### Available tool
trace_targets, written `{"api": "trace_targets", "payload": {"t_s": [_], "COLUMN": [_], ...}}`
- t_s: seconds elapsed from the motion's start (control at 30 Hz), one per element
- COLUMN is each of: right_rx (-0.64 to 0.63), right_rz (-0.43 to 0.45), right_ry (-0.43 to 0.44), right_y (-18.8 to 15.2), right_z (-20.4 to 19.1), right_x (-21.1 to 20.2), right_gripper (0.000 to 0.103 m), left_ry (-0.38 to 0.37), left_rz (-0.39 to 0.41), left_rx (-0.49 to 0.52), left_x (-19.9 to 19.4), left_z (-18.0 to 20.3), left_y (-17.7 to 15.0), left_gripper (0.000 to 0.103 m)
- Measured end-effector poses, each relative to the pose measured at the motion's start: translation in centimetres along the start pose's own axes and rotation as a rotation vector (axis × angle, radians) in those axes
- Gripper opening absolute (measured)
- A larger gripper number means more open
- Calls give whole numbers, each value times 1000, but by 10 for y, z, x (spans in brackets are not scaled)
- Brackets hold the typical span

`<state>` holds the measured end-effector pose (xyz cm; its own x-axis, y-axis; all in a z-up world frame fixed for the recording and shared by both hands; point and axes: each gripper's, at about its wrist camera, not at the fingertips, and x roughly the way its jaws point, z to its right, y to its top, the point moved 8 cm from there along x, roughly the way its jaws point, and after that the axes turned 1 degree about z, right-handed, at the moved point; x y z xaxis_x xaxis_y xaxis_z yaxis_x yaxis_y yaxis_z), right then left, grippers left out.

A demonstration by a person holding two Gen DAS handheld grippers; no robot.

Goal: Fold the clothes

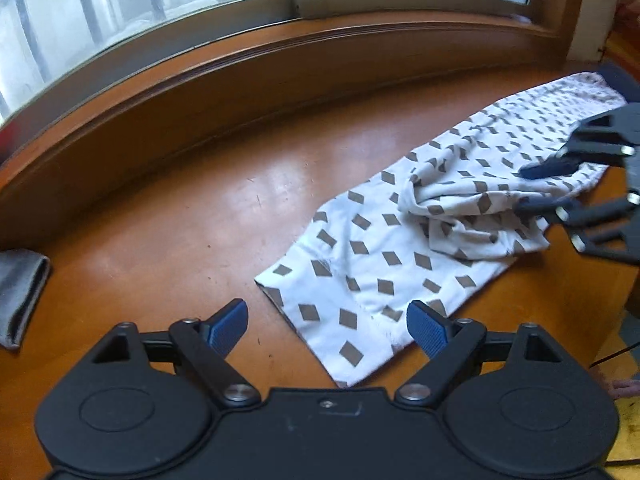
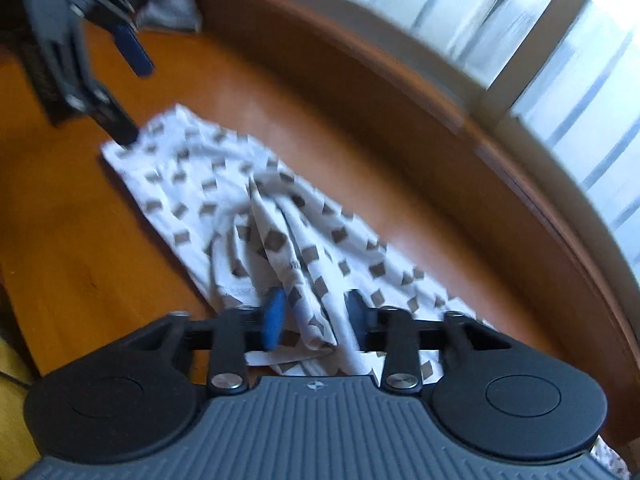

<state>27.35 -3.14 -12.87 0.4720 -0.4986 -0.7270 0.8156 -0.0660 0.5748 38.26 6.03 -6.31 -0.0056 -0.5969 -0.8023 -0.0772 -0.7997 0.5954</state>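
Two claws, left claw (image 1: 326, 330) spread empty, right claw (image 2: 314, 320) clamped on diamond-print garment (image 1: 360, 248), no readable writing

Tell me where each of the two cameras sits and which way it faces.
Left wrist: on the left gripper, angled down at the brown wooden table below the window; its open blue fingers hold nothing.
Right wrist: on the right gripper, angled down toward the window; its fingers are shut on a bunched fold.
Shared: the white diamond-print cloth, and each gripper appears in the other's view.
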Motion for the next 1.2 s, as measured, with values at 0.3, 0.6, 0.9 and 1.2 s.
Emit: {"api": "trace_targets", "payload": {"t_s": [0.3, 0.6, 0.9, 1.2], "right_rx": [368, 447, 127, -32], "right_rz": [19, -63, 148, 173], "right_ry": [336, 482, 248, 219], "right_y": [90, 164, 120, 86], "right_z": [8, -19, -35, -90], "right_x": [-19, 89, 15, 21], "right_gripper": [2, 27, 47, 36], "left_ry": [-63, -53, -6, 27], "left_rz": [29, 4, -7, -53], "left_rx": [-29, -99, -113, -121], "left_x": [8, 18, 21, 19], "left_z": [-17, -31, -40, -54], "left_y": [-22, -28, -28, -40], "left_gripper": [85, 85, 85, 85]}}
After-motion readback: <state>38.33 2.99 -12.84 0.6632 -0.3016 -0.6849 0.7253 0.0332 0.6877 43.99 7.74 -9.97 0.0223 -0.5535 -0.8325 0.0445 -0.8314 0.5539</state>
